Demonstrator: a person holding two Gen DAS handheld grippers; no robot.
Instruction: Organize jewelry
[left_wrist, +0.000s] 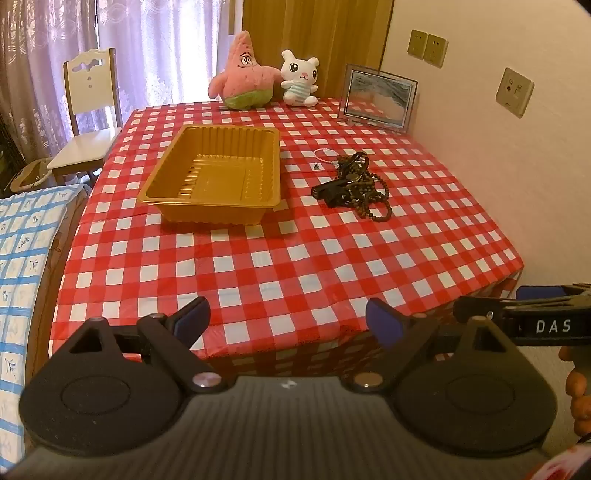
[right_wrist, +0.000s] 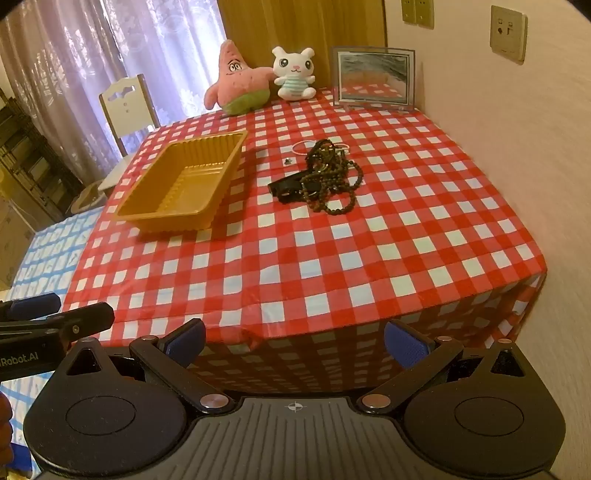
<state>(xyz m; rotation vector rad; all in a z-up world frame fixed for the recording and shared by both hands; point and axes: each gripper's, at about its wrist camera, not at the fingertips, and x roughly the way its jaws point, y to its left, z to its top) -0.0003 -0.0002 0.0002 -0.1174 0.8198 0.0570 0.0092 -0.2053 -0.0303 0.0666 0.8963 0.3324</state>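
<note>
Hovering at table edge: left gripper (left_wrist: 288, 317) and right gripper (right_wrist: 293, 341) both spread wide, nothing held; tray (left_wrist: 212, 173) bare, beads (right_wrist: 328, 177) piled beside it.

A home: a lived-in room with a dressed table against a wall.

A table (left_wrist: 295, 258) under a red-and-white check cloth stands against a plain wall (left_wrist: 480, 166) at 3 o'clock, which carries sockets (left_wrist: 427, 46). At 12 o'clock on the table sit two plush toys, a pink star (left_wrist: 240, 74) and a white bunny (left_wrist: 299, 79), and at 1 o'clock a framed picture (left_wrist: 378, 98). Sheer patterned curtains (left_wrist: 55, 55) let daylight through at 11 o'clock, beside a wood panel (left_wrist: 317, 33). A white chair (left_wrist: 88, 122) stands at 10 o'clock, and at 9 o'clock lies a second surface under a blue check cloth (left_wrist: 26, 258).
</note>
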